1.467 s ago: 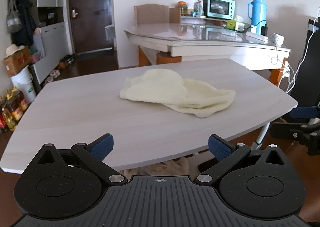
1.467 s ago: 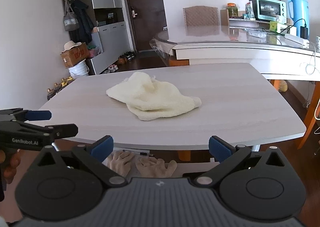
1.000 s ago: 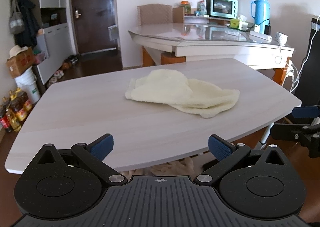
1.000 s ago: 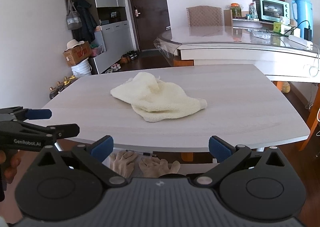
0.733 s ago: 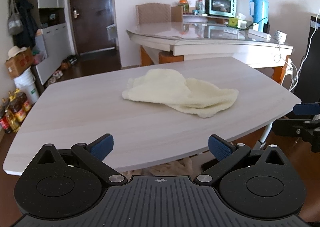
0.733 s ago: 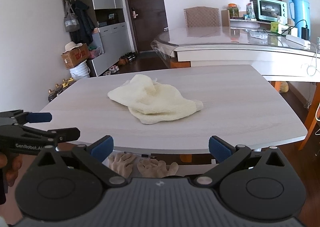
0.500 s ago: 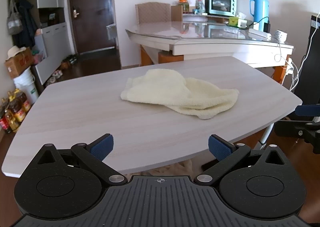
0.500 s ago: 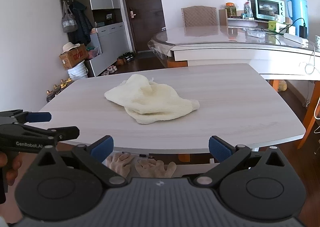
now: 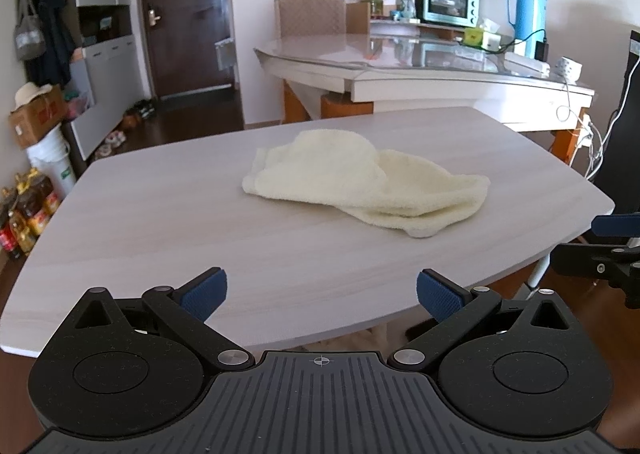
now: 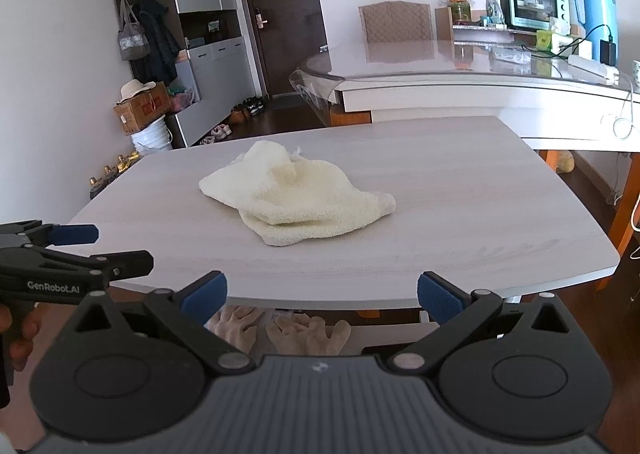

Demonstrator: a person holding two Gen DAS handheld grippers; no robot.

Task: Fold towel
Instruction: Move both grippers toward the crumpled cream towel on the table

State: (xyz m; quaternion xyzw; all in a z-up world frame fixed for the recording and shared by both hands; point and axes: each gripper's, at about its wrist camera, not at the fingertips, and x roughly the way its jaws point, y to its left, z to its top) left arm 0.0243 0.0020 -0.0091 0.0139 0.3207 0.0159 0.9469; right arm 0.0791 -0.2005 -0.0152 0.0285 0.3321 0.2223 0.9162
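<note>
A cream towel [image 9: 360, 182] lies crumpled in a loose heap near the middle of the pale wooden table [image 9: 160, 238]; it also shows in the right wrist view [image 10: 296, 198]. My left gripper [image 9: 322, 292] is open and empty, held over the table's near edge, well short of the towel. My right gripper [image 10: 322, 290] is open and empty, just off the near edge. The left gripper also shows at the left of the right wrist view [image 10: 80, 250]. The right gripper shows at the right edge of the left wrist view [image 9: 608, 246].
A glass-topped dining table [image 9: 420, 62] with a toaster oven [image 9: 450, 6] and a blue thermos [image 9: 528, 14] stands behind. Pale gloves [image 10: 280, 328] lie on a shelf under the table. Cabinets, a box and a bucket [image 10: 152, 138] stand at the far left.
Both views shift only slightly; the grippers hover near the table's front edge and stay open. The towel has not moved.
</note>
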